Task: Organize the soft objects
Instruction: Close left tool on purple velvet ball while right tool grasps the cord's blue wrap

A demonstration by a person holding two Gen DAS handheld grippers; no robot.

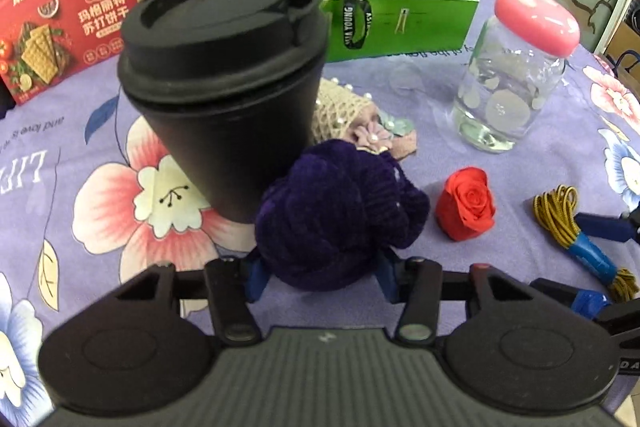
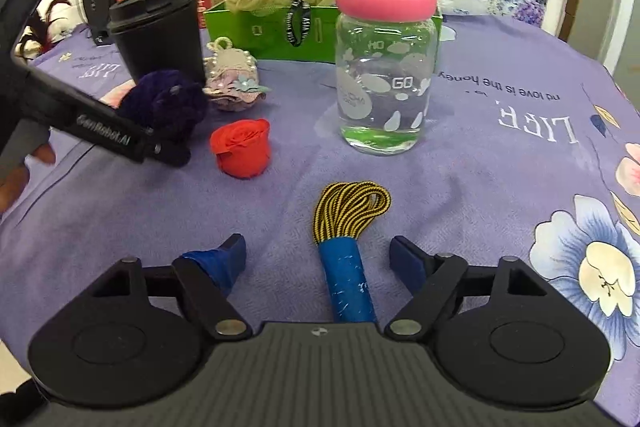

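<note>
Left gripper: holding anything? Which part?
The left gripper has its fingers on either side of the purple scrunchie, at its near lower edge; whether they actually clamp it cannot be told. The right gripper holds nothing.

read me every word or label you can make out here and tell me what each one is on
"GenRobot.AI": arm of the left tool
"GO": glass jar
"LIFE" and "love is the honey", upside down: purple tablecloth
"YOUNG": black ribbon on the green box
Chinese lettering, "苏打饼干": red cracker box
Its small print: too small to read.
</note>
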